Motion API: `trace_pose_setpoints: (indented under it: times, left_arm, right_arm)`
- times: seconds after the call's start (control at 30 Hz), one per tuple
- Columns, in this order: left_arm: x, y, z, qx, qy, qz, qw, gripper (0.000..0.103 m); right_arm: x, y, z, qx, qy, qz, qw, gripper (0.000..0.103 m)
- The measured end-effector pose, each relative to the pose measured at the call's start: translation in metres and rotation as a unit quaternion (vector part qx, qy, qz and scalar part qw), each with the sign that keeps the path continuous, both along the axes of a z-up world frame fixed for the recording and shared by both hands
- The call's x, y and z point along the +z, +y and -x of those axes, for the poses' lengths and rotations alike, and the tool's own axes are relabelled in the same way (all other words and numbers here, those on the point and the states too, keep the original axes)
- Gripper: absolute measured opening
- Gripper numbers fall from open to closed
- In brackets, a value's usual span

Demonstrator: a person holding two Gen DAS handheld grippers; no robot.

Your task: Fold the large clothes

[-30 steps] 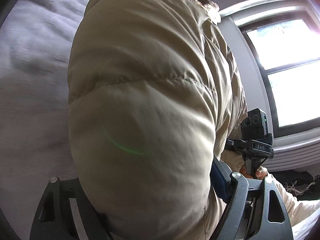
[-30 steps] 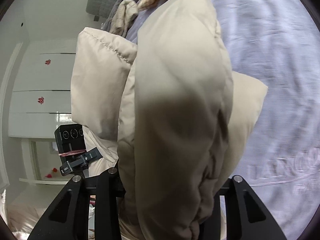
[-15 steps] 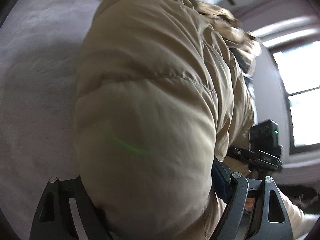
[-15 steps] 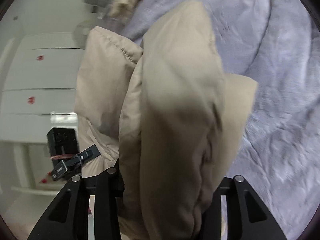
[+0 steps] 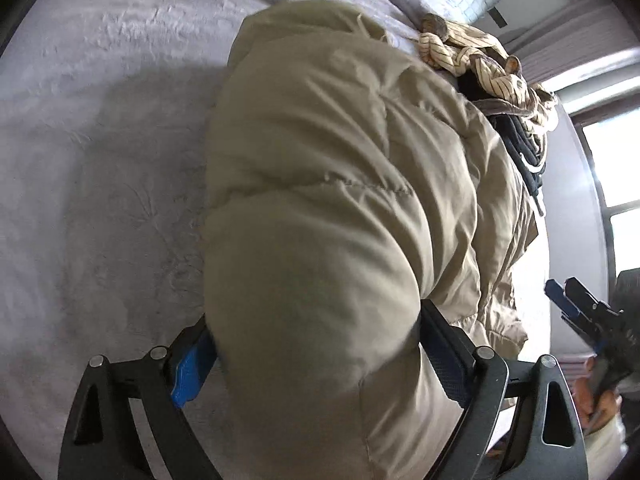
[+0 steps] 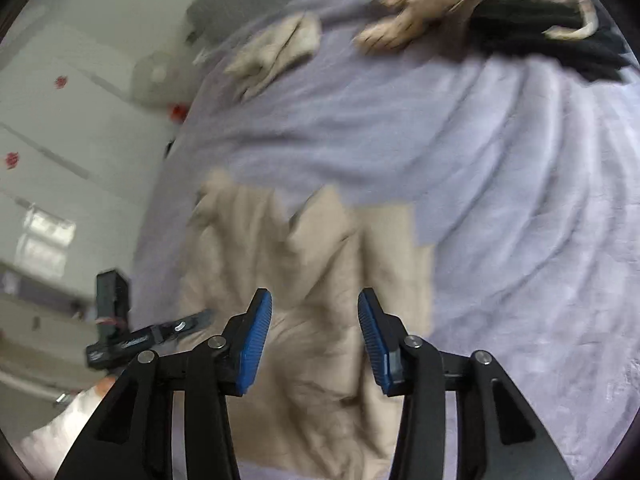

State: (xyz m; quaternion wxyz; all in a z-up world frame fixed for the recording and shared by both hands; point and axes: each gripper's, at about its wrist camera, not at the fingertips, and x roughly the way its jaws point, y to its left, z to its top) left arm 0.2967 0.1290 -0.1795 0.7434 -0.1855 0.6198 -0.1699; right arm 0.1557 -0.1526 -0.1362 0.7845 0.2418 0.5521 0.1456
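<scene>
A beige puffer jacket (image 5: 328, 208) fills the left wrist view. My left gripper (image 5: 316, 344) is shut on a thick fold of it, just above the lilac bed cover (image 5: 100, 140). In the right wrist view the jacket (image 6: 304, 280) lies crumpled on the bed below my right gripper (image 6: 314, 320), which is open and empty, its blue pads (image 6: 256, 336) apart above the cloth. The right gripper also shows at the right edge of the left wrist view (image 5: 588, 312).
A striped beige garment (image 5: 480, 60) and a black garment (image 5: 524, 148) lie at the far side of the bed. A small beige cloth (image 6: 276, 52) lies near the grey headboard (image 6: 240, 8). White cupboards (image 6: 60, 120) stand left. A window (image 5: 616, 176) is at the right.
My right gripper has let go of the jacket and opened; the jacket dropped onto the bed. My left gripper has lowered its fold toward the bed, still shut on it.
</scene>
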Motion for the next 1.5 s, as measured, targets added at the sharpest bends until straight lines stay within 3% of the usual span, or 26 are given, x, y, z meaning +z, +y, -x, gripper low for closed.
trace_pose_setpoints:
  times: [0.03,0.13,0.27,0.33,0.43,0.63,0.77,0.87,0.97,1.07,1.17,1.5]
  left_arm:
    - [0.003,-0.004,-0.001,0.0,-0.005,-0.011,0.9999,0.092]
    - [0.019,0.0,0.003,0.004,-0.023,-0.04,0.9989,0.092]
    - [0.047,0.011,0.037,-0.004,-0.066,-0.06,0.996,0.092]
    - [0.048,0.01,0.061,-0.019,-0.071,-0.07,0.9949,0.092]
    - [0.034,0.011,0.095,-0.05,-0.069,-0.106,0.9907,0.092]
    - [0.016,0.031,0.123,-0.055,-0.063,-0.12,0.9893,0.093]
    - [0.028,0.037,0.125,-0.056,-0.071,-0.13,0.9873,0.093]
    - [0.035,0.037,0.13,-0.055,-0.072,-0.141,0.9858,0.093]
    - [0.042,0.036,0.137,-0.054,-0.074,-0.15,0.9844,0.093]
    - [0.045,0.037,0.143,-0.05,-0.067,-0.156,0.9843,0.093]
    - [0.048,0.039,0.149,-0.044,-0.06,-0.157,0.9847,0.093]
    - [0.057,0.049,0.171,-0.034,-0.056,-0.163,0.9844,0.093]
  right_arm:
    - [-0.014,0.008,-0.006,0.011,0.039,0.015,0.999,0.049]
    - [-0.05,0.008,0.002,0.003,0.113,0.047,0.993,0.011]
    - [-0.085,-0.016,0.036,-0.021,0.15,0.055,0.987,0.007]
    - [-0.102,-0.018,0.05,-0.021,0.176,0.059,0.982,0.0]
    - [-0.111,-0.021,0.07,-0.029,0.18,0.043,0.982,0.0]
    - [-0.084,-0.022,0.111,-0.003,0.15,0.069,0.986,0.0]
    - [-0.043,-0.017,0.147,-0.039,0.084,0.091,0.992,0.0]
    - [-0.019,-0.008,0.162,-0.016,0.046,0.088,0.995,0.0]
    - [-0.028,0.009,0.166,0.021,0.075,0.113,0.991,0.0]
    - [-0.053,0.016,0.157,0.014,0.127,0.098,0.987,0.0]
    - [-0.064,0.018,0.163,0.01,0.15,0.095,0.984,0.0]
    - [-0.027,0.039,0.184,0.016,0.124,0.128,0.984,0.003]
